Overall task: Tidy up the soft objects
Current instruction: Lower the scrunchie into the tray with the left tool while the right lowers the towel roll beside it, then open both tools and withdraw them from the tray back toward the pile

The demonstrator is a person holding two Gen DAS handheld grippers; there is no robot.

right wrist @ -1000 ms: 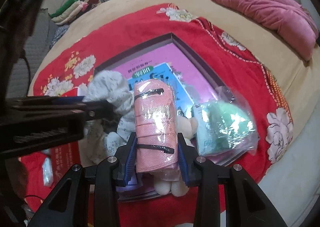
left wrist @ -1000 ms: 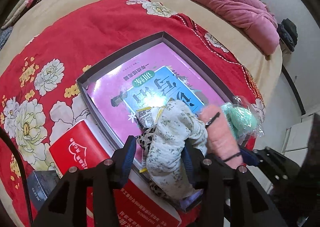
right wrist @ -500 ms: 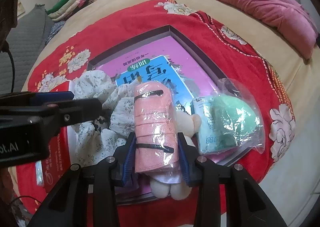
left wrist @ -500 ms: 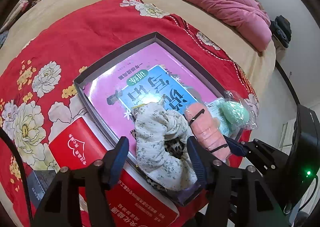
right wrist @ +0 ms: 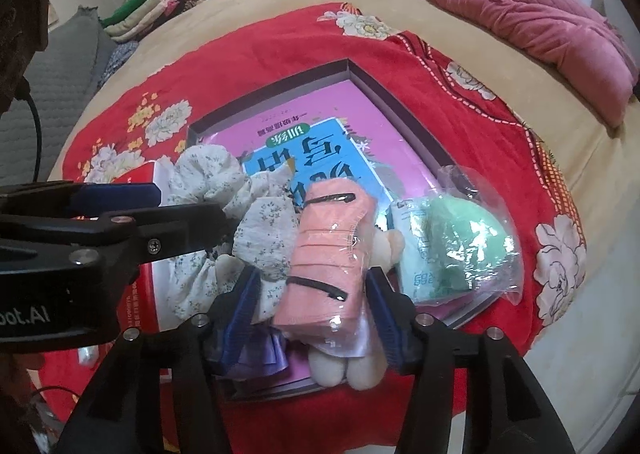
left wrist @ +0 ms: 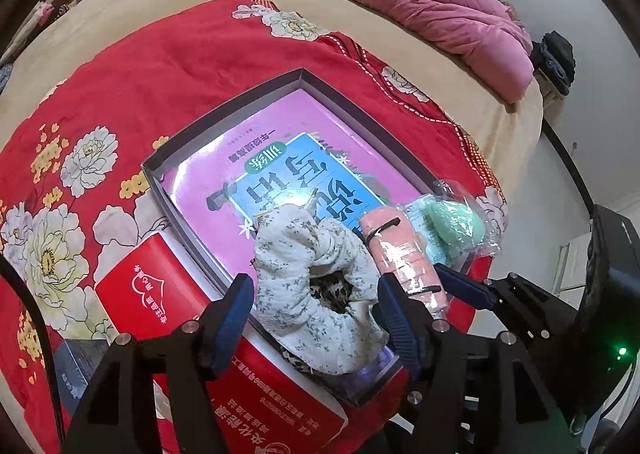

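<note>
Floral white cloth (left wrist: 316, 274), crumpled into a soft heap, lay in the near end of the shallow grey cardboard box (left wrist: 224, 122), over the pink and blue book (left wrist: 280, 158) that lined its bottom. My left claw (left wrist: 316, 318) stood spread wide around that heap, its blue pads on either side and clear of the fabric, grasping nothing. My right claw (right wrist: 312, 310) was clenched on the pink rolled cloth in clear plastic wrap (right wrist: 328, 250), which was bound with two black bands and lay just beside the floral heap. Beneath the roll a cream plush toy (right wrist: 348, 366) poked out at the box's near edge. To the right, a mint-green soft item in a clear plastic bag (right wrist: 452, 246) rested on the box's corner. A red printed carton (left wrist: 160, 294) sat against the box's left side. Everything lay on a red flowered blanket (left wrist: 120, 94) spread over the bed.
</note>
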